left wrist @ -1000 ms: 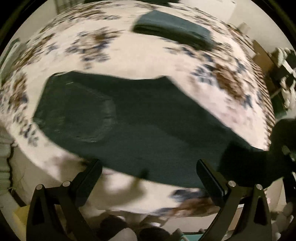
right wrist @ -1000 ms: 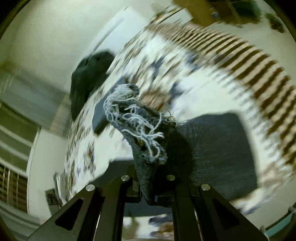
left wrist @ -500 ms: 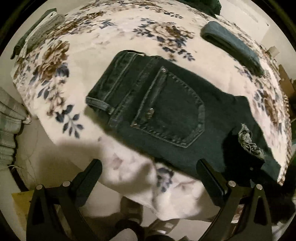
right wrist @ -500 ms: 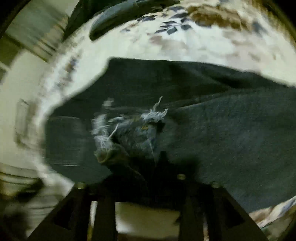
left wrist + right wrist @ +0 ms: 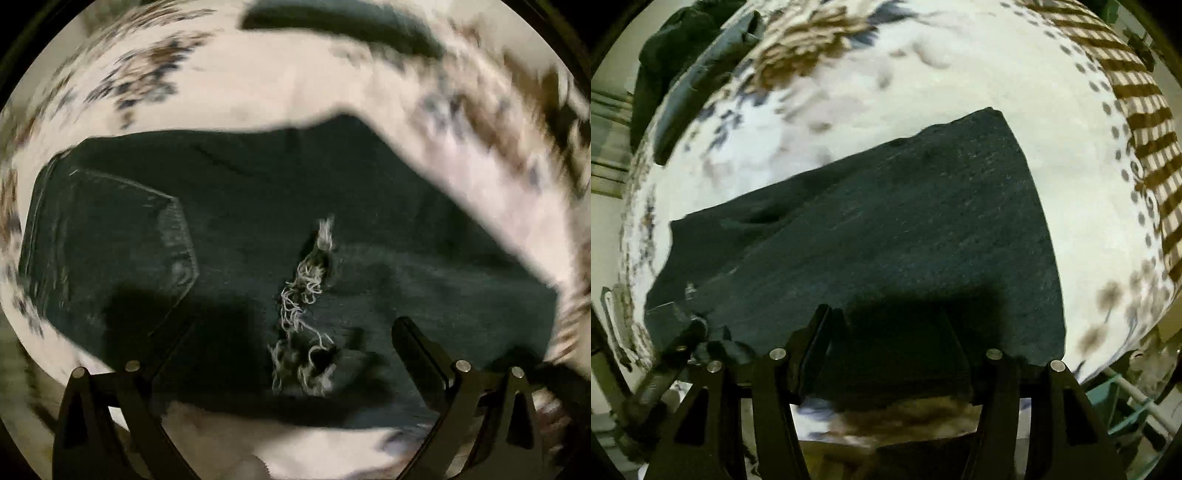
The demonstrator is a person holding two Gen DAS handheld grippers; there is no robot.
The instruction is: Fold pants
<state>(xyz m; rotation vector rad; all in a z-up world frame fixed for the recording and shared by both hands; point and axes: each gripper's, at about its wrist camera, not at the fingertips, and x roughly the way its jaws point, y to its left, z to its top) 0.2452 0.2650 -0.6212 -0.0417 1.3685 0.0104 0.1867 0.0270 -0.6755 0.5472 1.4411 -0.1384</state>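
Note:
Dark denim pants (image 5: pixel 258 229) lie folded on a floral bedspread (image 5: pixel 258 81). A back pocket (image 5: pixel 122 236) shows at the left and a frayed hem (image 5: pixel 303 306) lies on top near the middle. My left gripper (image 5: pixel 291 332) is open, hovering over the near edge by the frayed hem. In the right wrist view the folded leg (image 5: pixel 905 221) fills the middle. My right gripper (image 5: pixel 890 325) is open and empty over its near edge. The left wrist view is blurred.
Another folded dark garment (image 5: pixel 340 22) lies at the far side of the bed, also in the right wrist view (image 5: pixel 698 81). A dark heap (image 5: pixel 661 40) lies beyond it. A brown checked border (image 5: pixel 1145 122) runs along the bed's right edge.
My right gripper has let go of the frayed hem and opened; the leg now lies folded over the pants. My left gripper has moved right, towards the hem.

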